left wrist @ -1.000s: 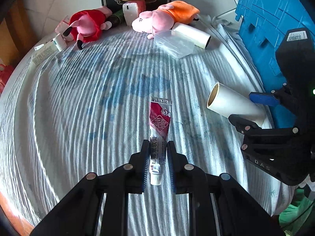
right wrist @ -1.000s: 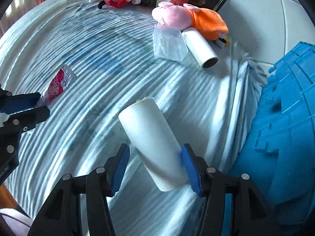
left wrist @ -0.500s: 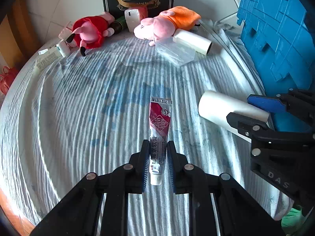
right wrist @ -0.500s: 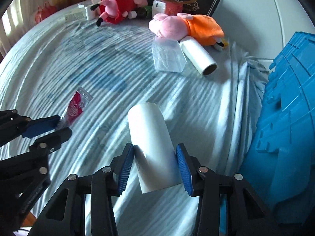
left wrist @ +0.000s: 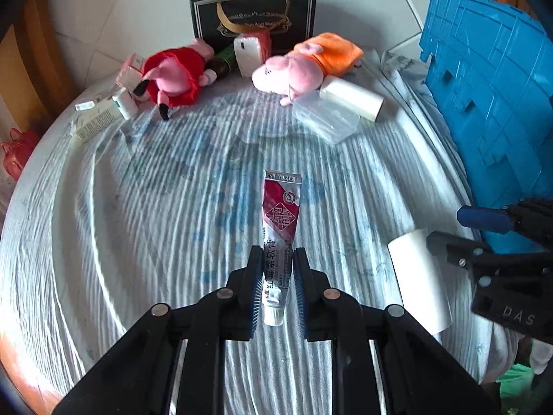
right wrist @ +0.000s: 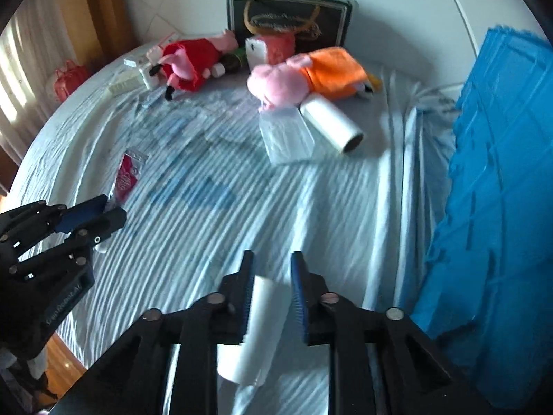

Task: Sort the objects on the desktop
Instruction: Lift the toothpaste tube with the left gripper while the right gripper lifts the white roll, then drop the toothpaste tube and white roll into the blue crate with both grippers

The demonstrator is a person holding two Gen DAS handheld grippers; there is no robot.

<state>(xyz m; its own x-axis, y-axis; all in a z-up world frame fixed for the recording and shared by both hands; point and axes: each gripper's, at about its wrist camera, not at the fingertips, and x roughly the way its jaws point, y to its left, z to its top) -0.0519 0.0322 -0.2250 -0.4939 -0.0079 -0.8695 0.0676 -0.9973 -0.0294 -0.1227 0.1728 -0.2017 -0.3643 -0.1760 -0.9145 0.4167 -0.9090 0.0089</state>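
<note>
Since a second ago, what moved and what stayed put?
The right gripper closed tighter on the white paper roll and lifted it, tilted, off the striped blue-white cloth. The left gripper kept clamping the red-and-silver ointment tube, raised higher. The plush pigs and blue plastic crate stayed.

A red-and-silver tube (left wrist: 280, 228) lies over a white cloth (left wrist: 145, 214) with blue stripes (perhaps faded print), near a white roll (right wrist: 255, 325) and a blue crate (left wrist: 497, 110).
</note>
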